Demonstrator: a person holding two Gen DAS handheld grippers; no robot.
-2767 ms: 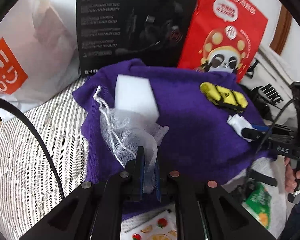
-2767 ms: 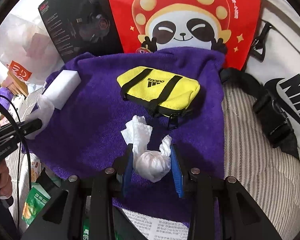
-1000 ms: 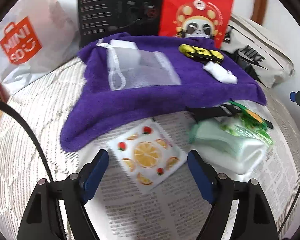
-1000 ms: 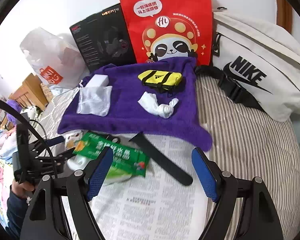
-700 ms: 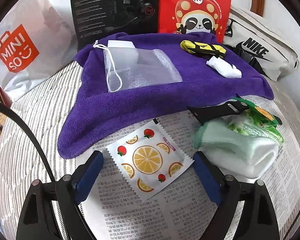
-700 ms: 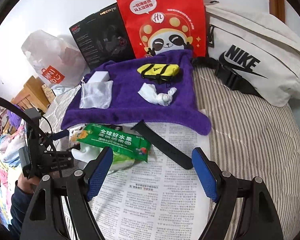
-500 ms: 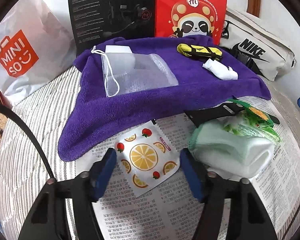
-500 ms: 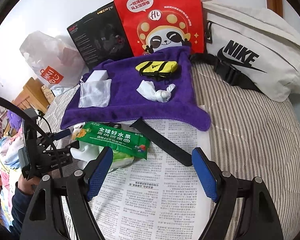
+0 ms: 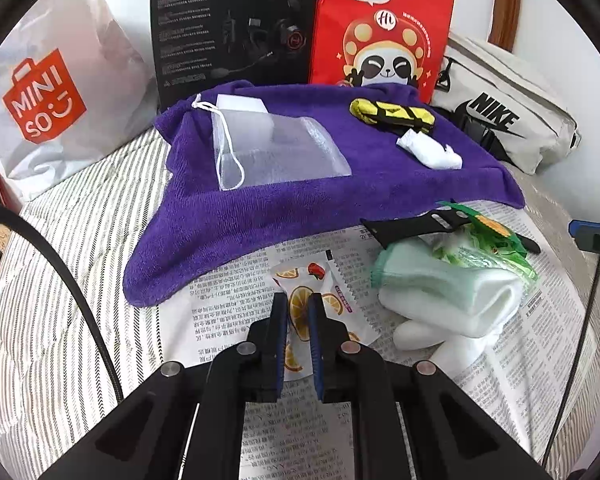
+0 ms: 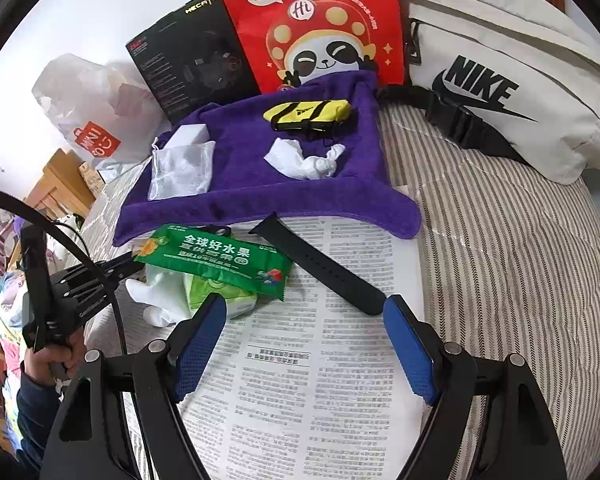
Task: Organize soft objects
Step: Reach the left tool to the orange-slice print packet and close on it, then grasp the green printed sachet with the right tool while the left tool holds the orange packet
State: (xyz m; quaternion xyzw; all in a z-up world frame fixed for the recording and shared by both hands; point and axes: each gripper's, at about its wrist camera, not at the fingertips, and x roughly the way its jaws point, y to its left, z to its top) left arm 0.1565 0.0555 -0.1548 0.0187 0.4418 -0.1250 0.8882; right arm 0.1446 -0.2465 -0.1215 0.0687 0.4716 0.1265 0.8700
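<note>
My left gripper (image 9: 299,305) is shut on a white sachet printed with orange slices (image 9: 332,300) that lies on newspaper (image 9: 228,304). A purple towel (image 9: 260,208) beyond holds a mesh drawstring bag (image 9: 276,152) over a white sponge (image 9: 240,106), a yellow pouch (image 9: 392,114) and a knotted white cloth (image 9: 430,152). Pale green and white folded cloths (image 9: 444,292) lie to the right with a green packet (image 10: 216,260) and a black strap (image 10: 324,268). My right gripper (image 10: 304,340) is open and empty above the newspaper (image 10: 320,380), near the strap.
A Miniso bag (image 9: 48,92), a black box (image 9: 236,28), a red panda bag (image 9: 384,28) and a white Nike bag (image 10: 512,80) stand along the back. The striped bed cover (image 10: 520,248) surrounds the newspaper. Wooden furniture (image 10: 60,188) is at far left.
My left gripper released the mesh bag on the towel, drew back, opened, then moved down and shut on the orange-slice sachet. My right gripper left the white cloth, pulled back and stayed open.
</note>
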